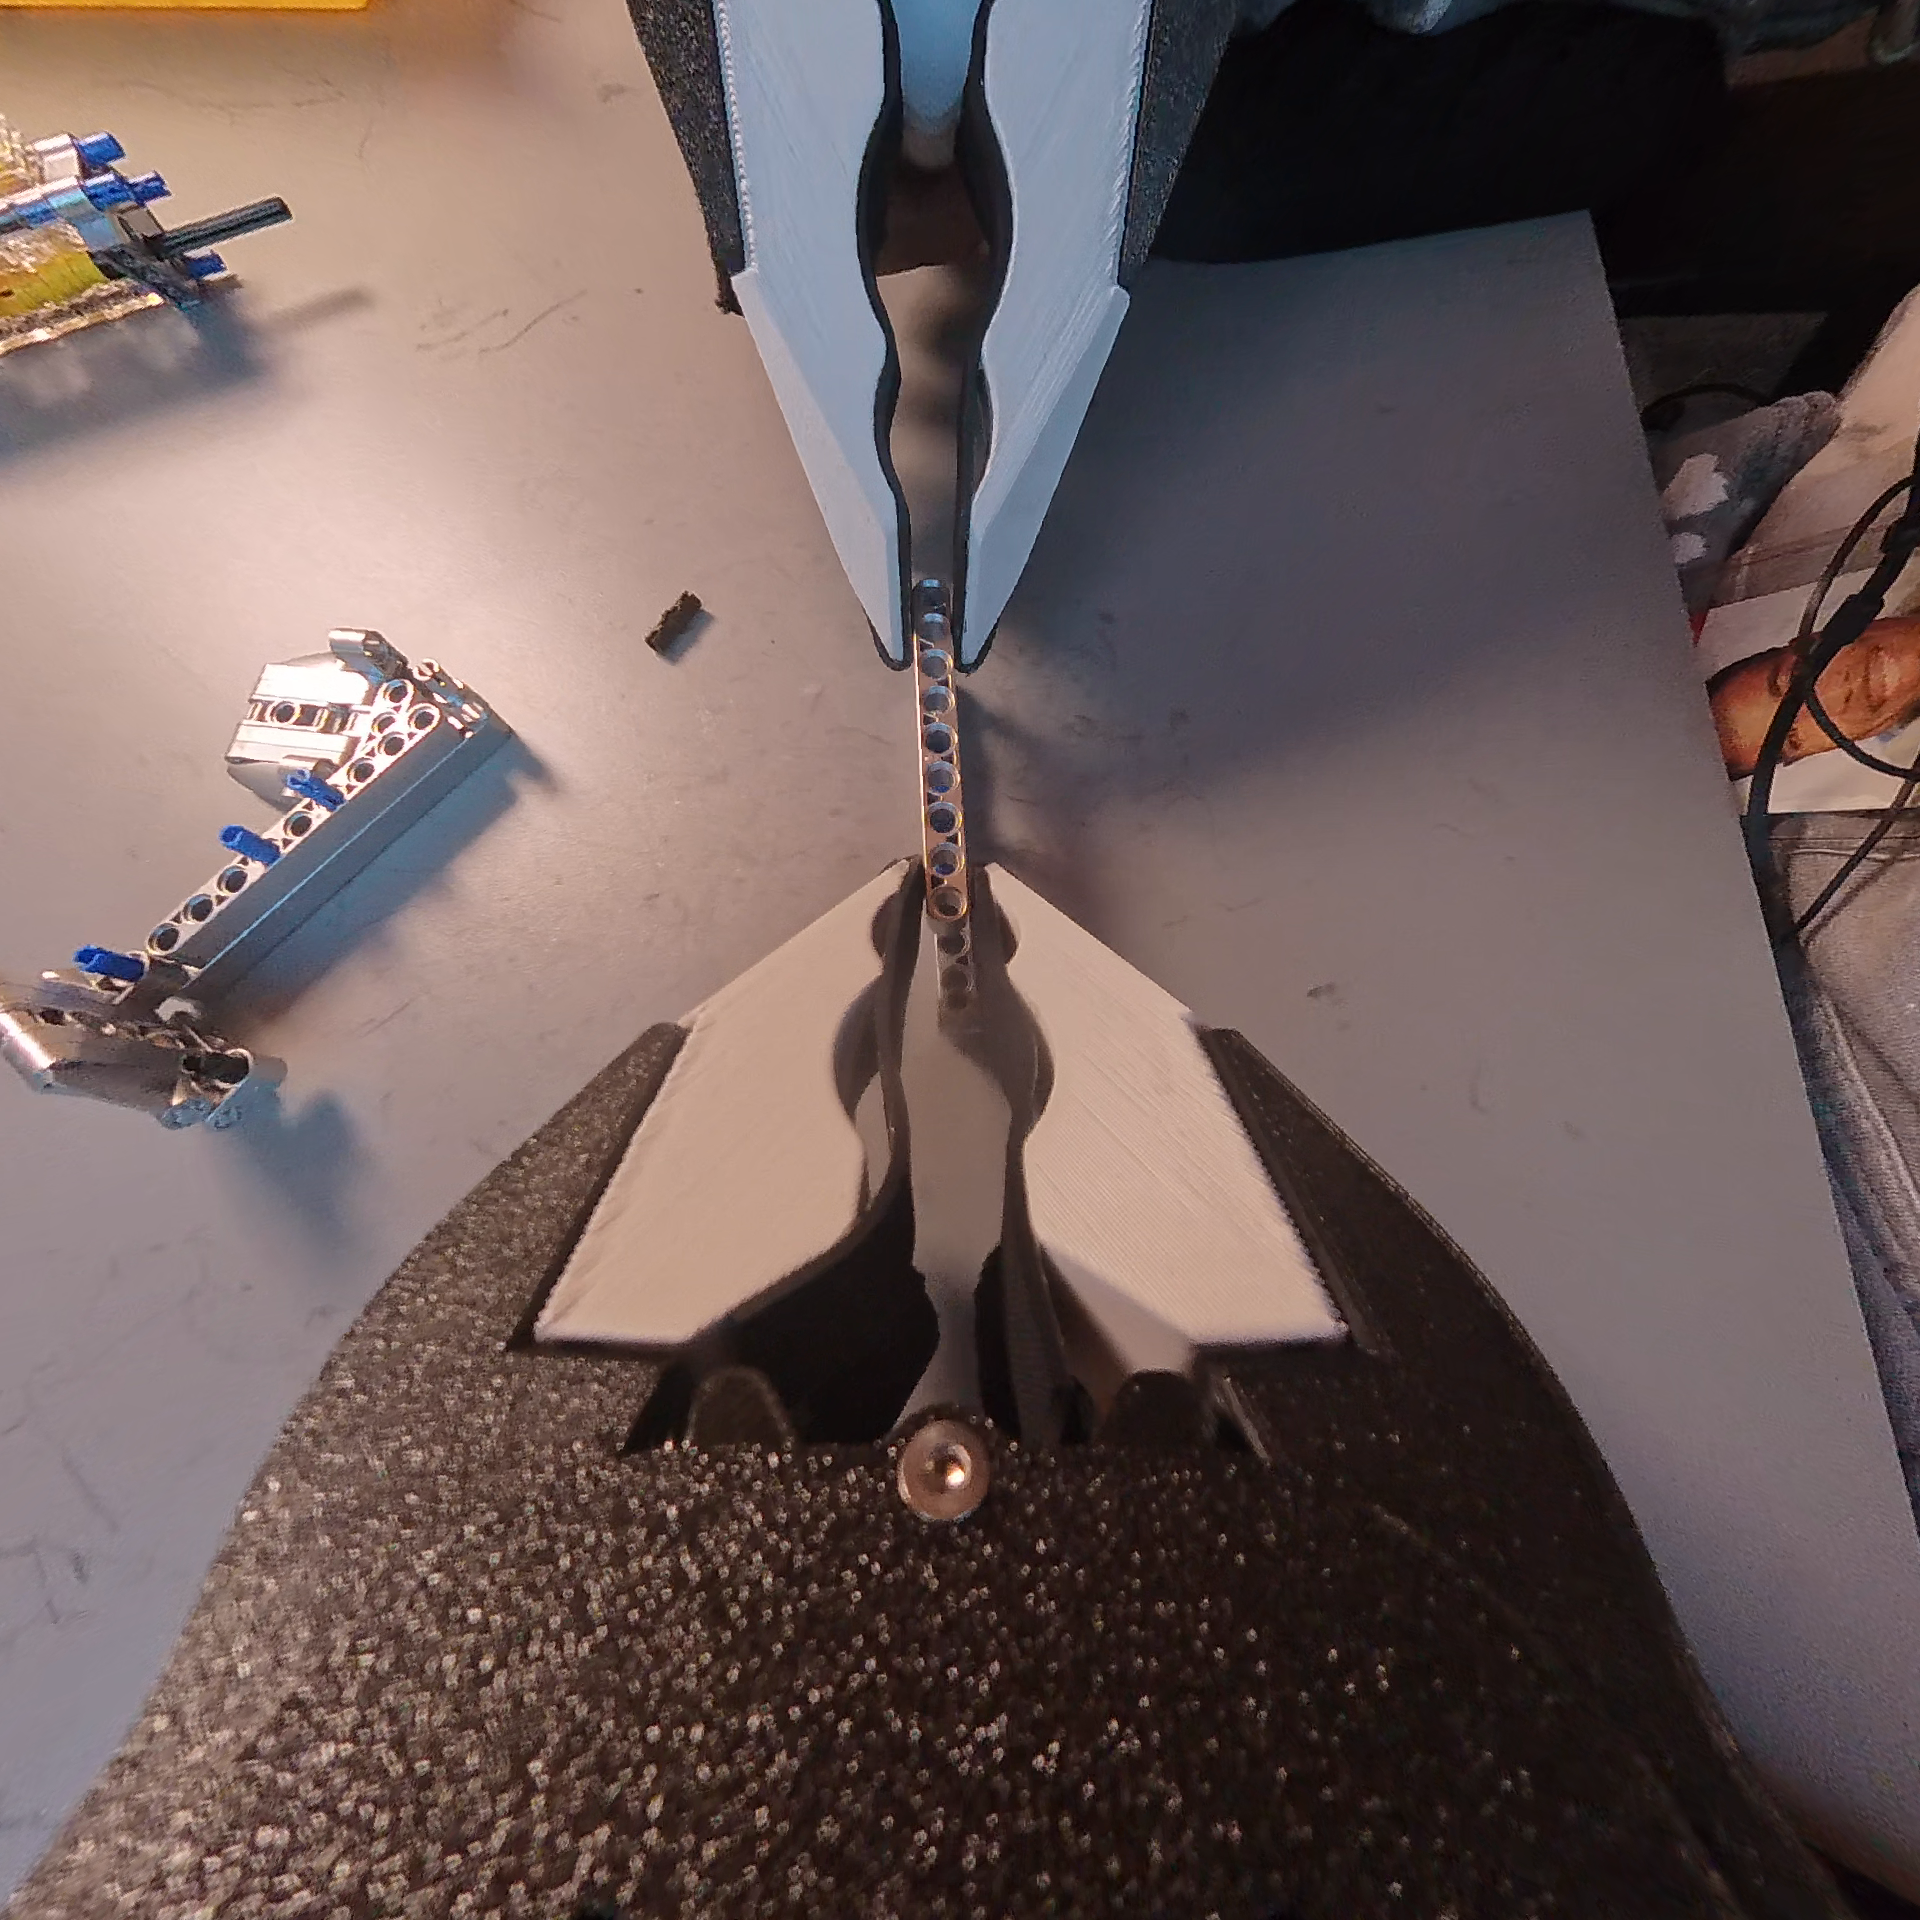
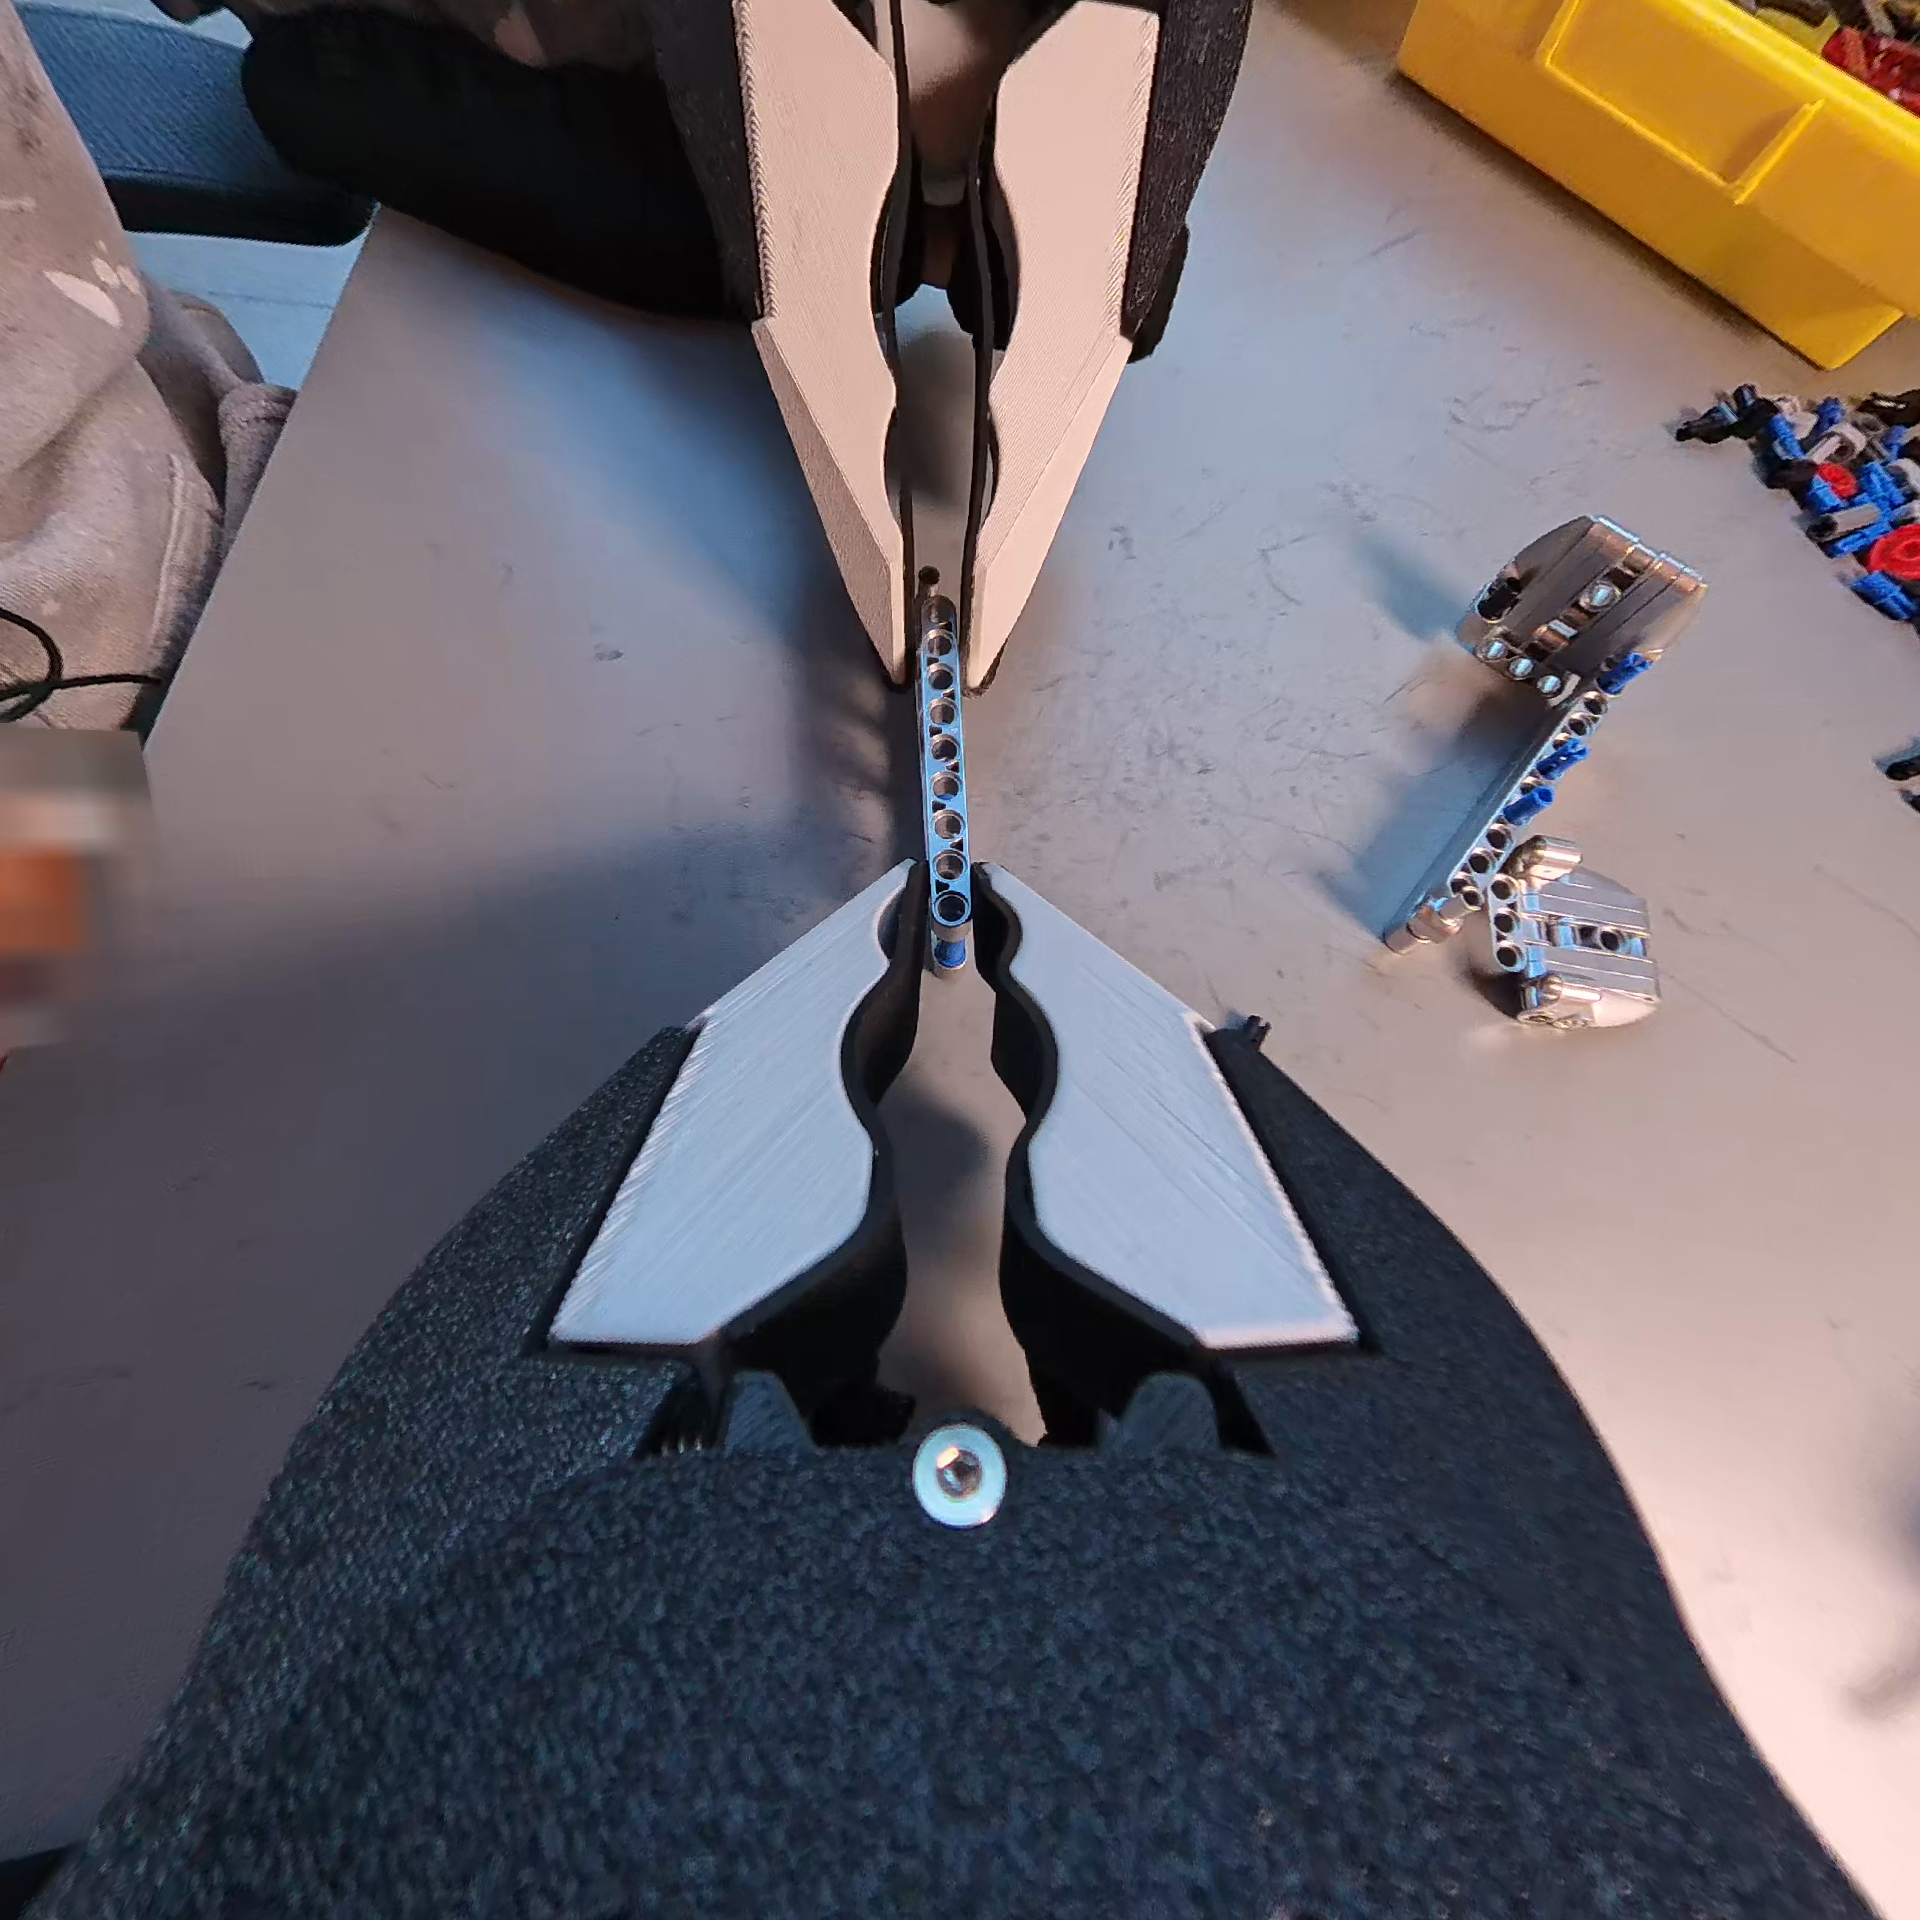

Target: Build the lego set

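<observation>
A long thin silver beam with a row of round holes (image 1: 940, 764) is held above the grey table between both grippers. My left gripper (image 1: 948, 891) is shut on its near end in the left wrist view. My right gripper (image 1: 928, 652) faces it from the far side, shut on the other end. In the right wrist view the same beam (image 2: 943, 774) runs from my right gripper (image 2: 948, 896) to the left gripper (image 2: 933, 665). A blue pin (image 2: 948, 951) shows under the beam at my right gripper's tips.
A silver beam assembly with blue pins (image 1: 281, 842) lies on the table (image 1: 1299, 727); it also shows in the right wrist view (image 2: 1538, 790). Another small build (image 1: 114, 229) lies far left. A small black piece (image 1: 677, 623). A yellow bin (image 2: 1683, 135) and loose small parts (image 2: 1849, 488). About 5 cm separates my left fingertips from my right. It is some 6 cm from my right tips to the small black piece (image 1: 677, 623).
</observation>
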A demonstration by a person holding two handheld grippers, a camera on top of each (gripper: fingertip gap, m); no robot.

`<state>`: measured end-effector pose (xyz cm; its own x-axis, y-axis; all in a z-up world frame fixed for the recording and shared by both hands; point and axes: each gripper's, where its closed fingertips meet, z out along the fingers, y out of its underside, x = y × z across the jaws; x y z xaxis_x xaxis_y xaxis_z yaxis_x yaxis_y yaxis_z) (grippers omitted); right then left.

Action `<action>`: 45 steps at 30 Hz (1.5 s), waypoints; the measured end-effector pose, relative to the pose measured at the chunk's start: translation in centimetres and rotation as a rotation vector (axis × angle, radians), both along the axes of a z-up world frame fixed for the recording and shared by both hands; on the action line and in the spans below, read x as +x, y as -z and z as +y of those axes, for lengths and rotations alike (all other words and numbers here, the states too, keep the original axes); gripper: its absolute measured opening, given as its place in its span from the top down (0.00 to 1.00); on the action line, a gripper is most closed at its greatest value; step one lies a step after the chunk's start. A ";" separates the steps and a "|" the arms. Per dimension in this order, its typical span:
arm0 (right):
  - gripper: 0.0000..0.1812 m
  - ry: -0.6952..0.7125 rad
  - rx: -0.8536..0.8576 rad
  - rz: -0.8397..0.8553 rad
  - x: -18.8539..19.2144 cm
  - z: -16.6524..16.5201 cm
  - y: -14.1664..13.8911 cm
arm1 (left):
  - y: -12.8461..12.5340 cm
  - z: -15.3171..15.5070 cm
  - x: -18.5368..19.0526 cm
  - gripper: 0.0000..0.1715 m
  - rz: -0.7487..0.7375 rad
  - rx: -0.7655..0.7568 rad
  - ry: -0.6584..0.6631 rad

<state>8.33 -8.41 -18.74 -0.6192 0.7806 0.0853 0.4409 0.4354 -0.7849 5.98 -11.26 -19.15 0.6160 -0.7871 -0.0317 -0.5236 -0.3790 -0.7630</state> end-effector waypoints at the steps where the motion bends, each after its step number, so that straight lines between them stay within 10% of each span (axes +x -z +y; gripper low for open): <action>1: 0.97 -0.001 -0.001 -0.007 0.0 0.0 0.1 | 0.0 0.0 0.0 0.96 -0.002 -0.004 -0.001; 45: 0.97 0.006 -0.016 0.067 -0.6 -0.4 -1.5 | -1.3 -0.3 -1.0 0.97 -0.022 -0.024 -0.036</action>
<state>7.74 -8.80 -17.24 -0.6075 0.7861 0.1140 0.3895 0.4199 -0.8197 5.01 -11.57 -17.90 0.6444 -0.7647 0.0007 -0.4925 -0.4157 -0.7646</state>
